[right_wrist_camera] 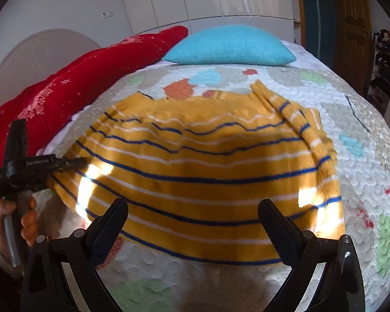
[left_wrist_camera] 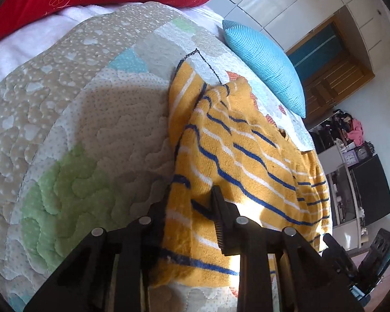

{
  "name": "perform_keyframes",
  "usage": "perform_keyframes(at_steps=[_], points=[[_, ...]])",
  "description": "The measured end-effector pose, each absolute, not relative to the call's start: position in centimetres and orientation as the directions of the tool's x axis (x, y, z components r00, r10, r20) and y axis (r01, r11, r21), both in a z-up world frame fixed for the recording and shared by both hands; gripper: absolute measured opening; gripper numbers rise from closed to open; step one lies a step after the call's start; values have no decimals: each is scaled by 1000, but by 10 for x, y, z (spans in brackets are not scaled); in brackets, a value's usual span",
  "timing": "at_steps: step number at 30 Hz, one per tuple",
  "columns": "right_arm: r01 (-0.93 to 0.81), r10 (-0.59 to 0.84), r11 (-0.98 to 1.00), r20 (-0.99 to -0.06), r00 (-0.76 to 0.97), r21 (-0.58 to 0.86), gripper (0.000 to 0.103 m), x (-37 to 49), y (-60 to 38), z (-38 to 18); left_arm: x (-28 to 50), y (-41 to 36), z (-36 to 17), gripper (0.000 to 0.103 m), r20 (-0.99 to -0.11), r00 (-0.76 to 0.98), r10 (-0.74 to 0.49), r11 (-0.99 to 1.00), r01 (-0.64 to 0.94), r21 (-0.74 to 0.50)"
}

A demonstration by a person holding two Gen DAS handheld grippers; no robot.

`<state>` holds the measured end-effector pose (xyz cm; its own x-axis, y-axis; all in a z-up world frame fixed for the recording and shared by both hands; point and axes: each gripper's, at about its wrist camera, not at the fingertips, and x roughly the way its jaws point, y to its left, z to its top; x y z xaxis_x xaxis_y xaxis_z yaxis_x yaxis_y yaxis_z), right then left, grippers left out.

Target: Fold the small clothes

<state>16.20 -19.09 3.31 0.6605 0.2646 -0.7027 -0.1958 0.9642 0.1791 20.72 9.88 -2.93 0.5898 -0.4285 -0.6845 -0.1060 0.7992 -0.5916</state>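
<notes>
A small yellow sweater (right_wrist_camera: 195, 166) with blue and white stripes lies on the quilted bedspread (right_wrist_camera: 195, 280). In the left wrist view the sweater (left_wrist_camera: 234, 156) runs away from my left gripper (left_wrist_camera: 187, 208), whose fingers are shut on the sweater's near edge. That gripper also shows in the right wrist view (right_wrist_camera: 72, 165) at the sweater's left edge, held by a hand. My right gripper (right_wrist_camera: 192, 215) is open, its fingers (right_wrist_camera: 111, 223) spread wide just above the sweater's near hem. A sleeve (right_wrist_camera: 293, 109) is folded over on the right.
A red pillow (right_wrist_camera: 65, 96) and a turquoise pillow (right_wrist_camera: 228, 46) lie at the head of the bed. White wardrobe doors stand behind. A wooden door (right_wrist_camera: 351, 26) and cluttered shelves (left_wrist_camera: 351, 140) are off the bed's side.
</notes>
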Motion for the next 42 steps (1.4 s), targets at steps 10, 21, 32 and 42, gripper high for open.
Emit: perform_keyframes(at_steps=[10, 21, 32, 42], points=[[-399, 333, 905, -833, 443, 149, 103, 280, -32, 39, 178, 121, -50, 19, -546, 643, -537, 678, -57, -733], [-532, -22, 820, -940, 340, -212, 99, 322, 99, -28, 150, 138, -53, 28, -414, 691, -592, 565, -10, -825], [-434, 27, 873, -868, 496, -221, 17, 294, 56, 21, 147, 134, -50, 40, -414, 699, -583, 568, -14, -823], [-90, 47, 996, -804, 593, -8, 14, 286, -171, 75, 160, 122, -47, 51, -452, 684, -573, 628, 11, -778]])
